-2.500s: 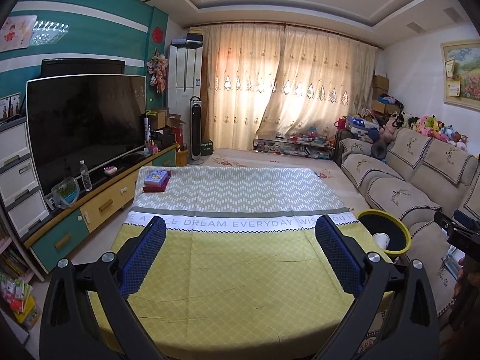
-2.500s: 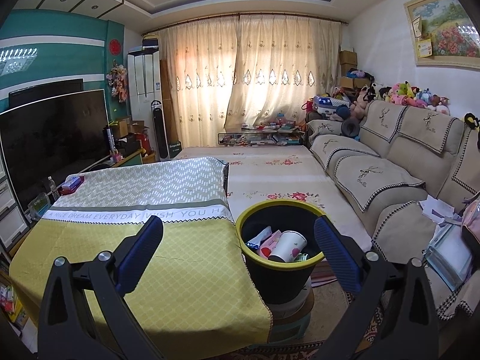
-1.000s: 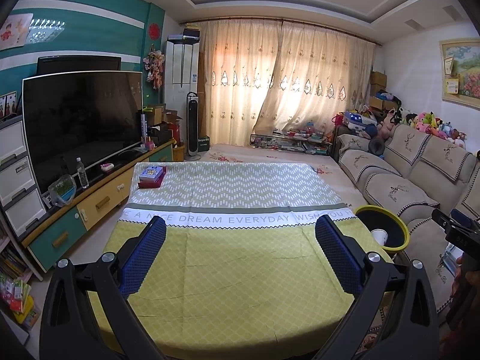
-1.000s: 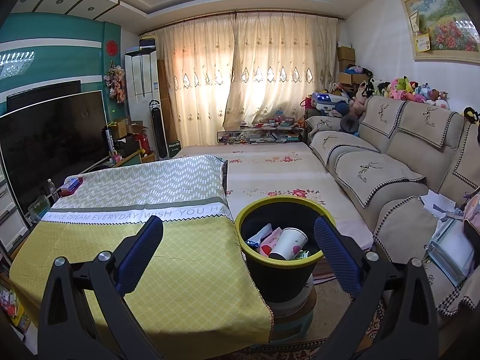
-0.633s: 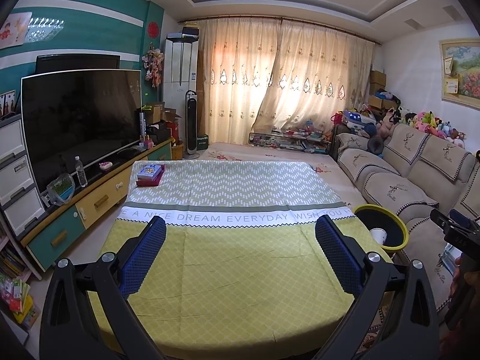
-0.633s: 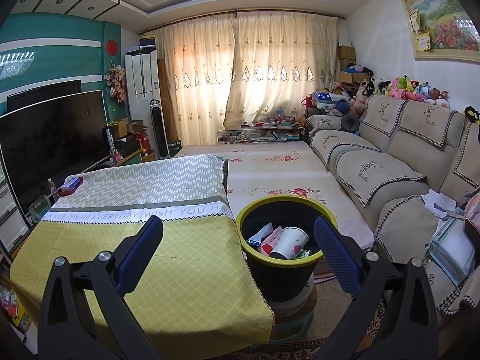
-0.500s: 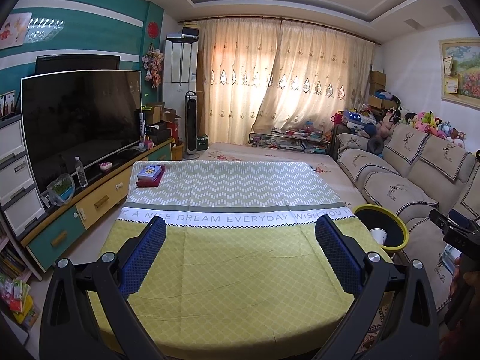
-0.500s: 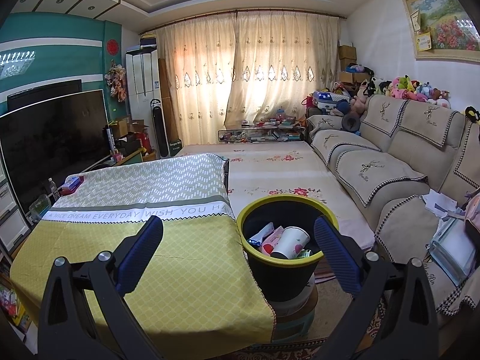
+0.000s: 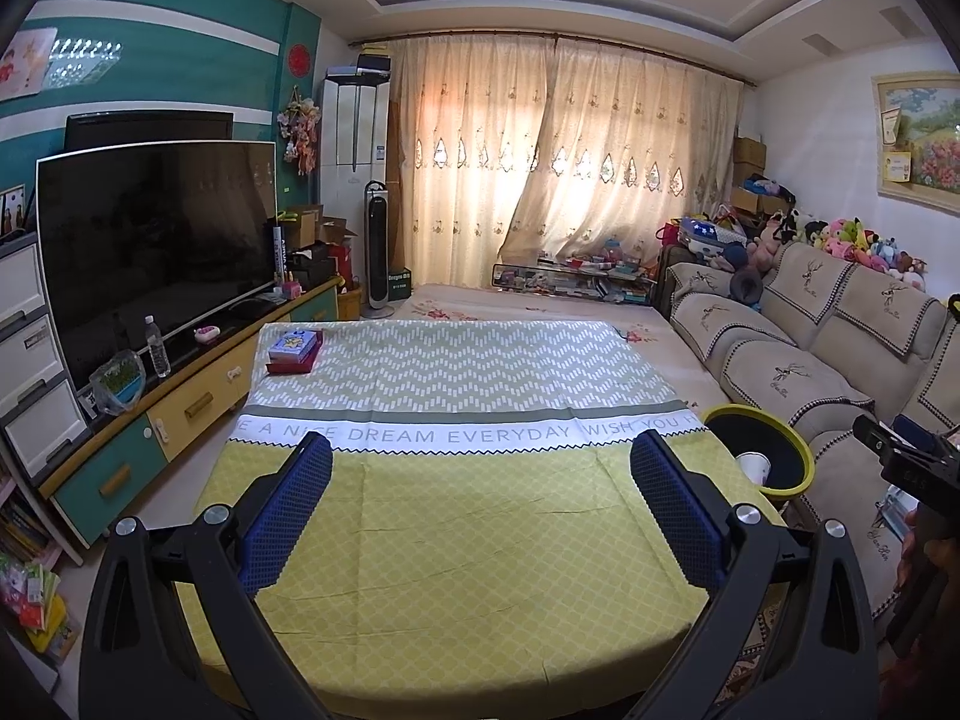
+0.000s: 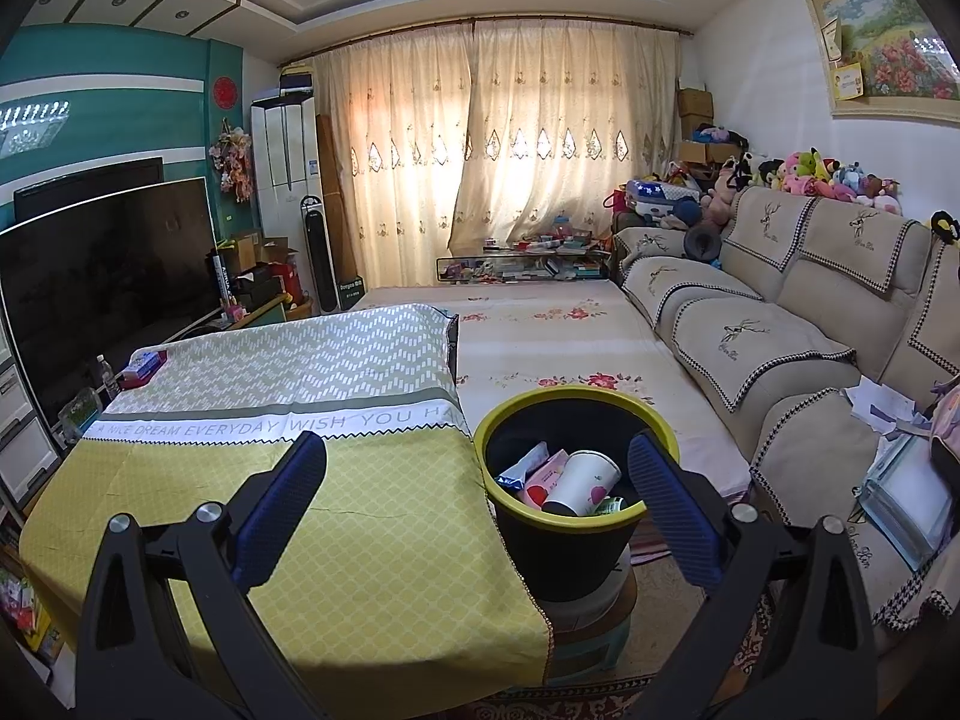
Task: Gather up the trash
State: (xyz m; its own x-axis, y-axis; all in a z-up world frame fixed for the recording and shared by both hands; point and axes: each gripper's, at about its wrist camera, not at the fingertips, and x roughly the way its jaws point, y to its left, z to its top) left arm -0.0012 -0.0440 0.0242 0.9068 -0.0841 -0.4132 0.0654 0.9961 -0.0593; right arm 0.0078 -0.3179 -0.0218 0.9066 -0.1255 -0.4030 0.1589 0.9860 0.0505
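A black trash bin with a yellow rim [image 10: 576,531] stands on a small stool at the table's right side. Inside it lie a white paper cup [image 10: 581,481], a pink packet [image 10: 543,476] and other wrappers. The bin's rim [image 9: 801,463] also shows at the right of the left wrist view. My left gripper [image 9: 480,468] is open over the yellow-and-green tablecloth [image 9: 456,516], holding nothing. My right gripper [image 10: 477,468] is open and empty, between the table's right edge and the bin. Its body [image 9: 912,474] shows at the far right of the left wrist view.
A red box with a blue box on top [image 9: 294,349] lies at the table's far left corner. A TV [image 9: 150,246] on a low cabinet [image 9: 180,408] runs along the left. A beige sofa [image 10: 798,348] runs along the right, with papers [image 10: 900,480] on its near seat.
Both views have shifted slightly; the bin sits a little nearer and more centred in the right wrist view. Both grippers stay open and empty.
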